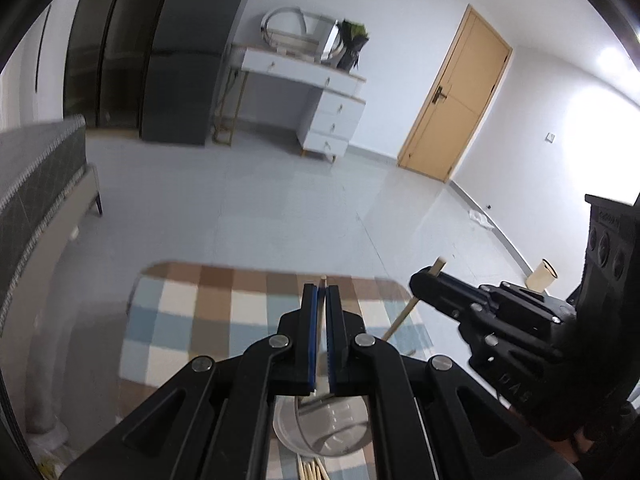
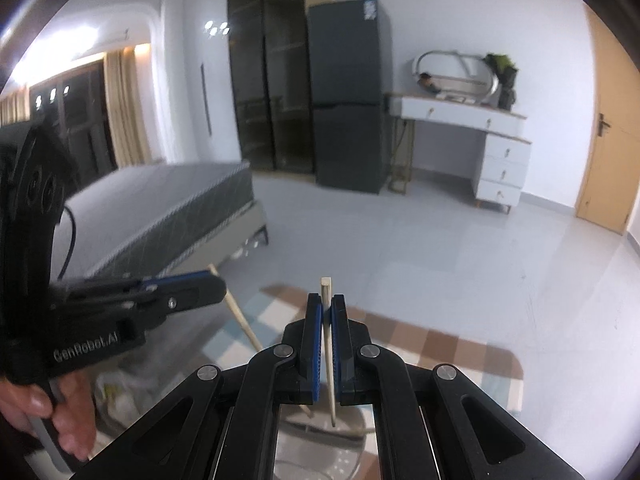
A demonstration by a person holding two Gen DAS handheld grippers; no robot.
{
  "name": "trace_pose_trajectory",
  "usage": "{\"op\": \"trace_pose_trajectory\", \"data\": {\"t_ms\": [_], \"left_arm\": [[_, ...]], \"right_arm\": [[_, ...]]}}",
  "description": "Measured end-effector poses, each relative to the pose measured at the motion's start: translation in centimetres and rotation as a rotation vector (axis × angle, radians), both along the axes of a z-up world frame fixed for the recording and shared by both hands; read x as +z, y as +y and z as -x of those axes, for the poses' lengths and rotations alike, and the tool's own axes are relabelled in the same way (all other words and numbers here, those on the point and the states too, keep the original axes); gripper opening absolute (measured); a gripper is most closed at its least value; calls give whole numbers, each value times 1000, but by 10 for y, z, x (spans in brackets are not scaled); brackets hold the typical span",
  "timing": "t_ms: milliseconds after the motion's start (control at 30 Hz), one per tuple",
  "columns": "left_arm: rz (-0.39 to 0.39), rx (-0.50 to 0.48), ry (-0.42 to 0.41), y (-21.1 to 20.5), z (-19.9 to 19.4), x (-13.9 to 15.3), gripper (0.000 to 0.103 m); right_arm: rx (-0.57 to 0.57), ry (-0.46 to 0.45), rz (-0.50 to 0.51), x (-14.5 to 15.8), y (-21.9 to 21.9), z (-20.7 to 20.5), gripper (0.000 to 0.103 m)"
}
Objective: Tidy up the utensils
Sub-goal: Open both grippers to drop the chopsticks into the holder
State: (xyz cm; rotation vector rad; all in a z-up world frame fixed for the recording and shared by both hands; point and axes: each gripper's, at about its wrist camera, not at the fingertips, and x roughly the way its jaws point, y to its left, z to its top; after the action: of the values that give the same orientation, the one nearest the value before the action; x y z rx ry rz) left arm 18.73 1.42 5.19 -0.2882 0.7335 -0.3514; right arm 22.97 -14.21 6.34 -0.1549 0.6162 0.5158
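While each gripper pinches one pale, square-ended wooden chopstick upright, both tips dip into the clear glass cup (image 1: 320, 424), probably to stand there together. Left gripper (image 1: 322, 292) clamps the left chopstick (image 1: 322, 280); right gripper (image 2: 327, 300) clamps the right chopstick (image 2: 327, 292), above the checked tablecloth (image 1: 192, 312) near its far edge.

the clear cup (image 1: 320, 424) stands on the checked mat (image 1: 192, 312) at the counter's near edge, more chopsticks (image 1: 312, 470) lying just before it. one chopstick (image 1: 321, 320) and a second chopstick (image 2: 329, 344) reach down over the cup. beyond the counter's far edge lies the floor (image 1: 280, 200).
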Motion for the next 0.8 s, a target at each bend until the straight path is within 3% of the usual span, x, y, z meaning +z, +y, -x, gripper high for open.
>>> {"op": "trace_pose_trajectory", "data": {"t_ms": [100, 200, 233, 300, 333, 367, 533, 633, 667, 700, 800], "left_arm": [[26, -38, 76, 0, -5, -10, 0], [-21, -20, 118, 0, -5, -14, 6], [-2, -18, 119, 5, -2, -13, 11], [9, 14, 115, 12, 2, -9, 29], [11, 40, 109, 16, 5, -6, 43], [26, 69, 96, 22, 12, -3, 51], [-9, 128, 105, 27, 28, 10, 57], [-36, 132, 62, 21, 49, 24, 58], [-49, 132, 50, 19, 57, 29, 62], [-56, 132, 43, 19, 60, 31, 65], [-75, 139, -9, 15, 80, 44, 68]], "right_arm": [[29, 56, -8, -16, 0, -2, 7], [25, 105, -79, -21, -11, -4, 10], [12, 116, -100, -22, -17, -3, 22], [-19, 117, -136, -23, -29, 2, 34], [-25, 120, -164, -23, -37, 7, 34], [-39, 125, -189, -23, -44, 12, 34], [-98, 123, -286, -15, -71, 32, 51], [-119, 88, -335, -5, -78, 52, 59], [-118, 72, -358, 0, -81, 62, 61], [-117, 63, -370, 3, -80, 67, 70], [-24, 54, -461, 15, -80, 91, 74]]}}
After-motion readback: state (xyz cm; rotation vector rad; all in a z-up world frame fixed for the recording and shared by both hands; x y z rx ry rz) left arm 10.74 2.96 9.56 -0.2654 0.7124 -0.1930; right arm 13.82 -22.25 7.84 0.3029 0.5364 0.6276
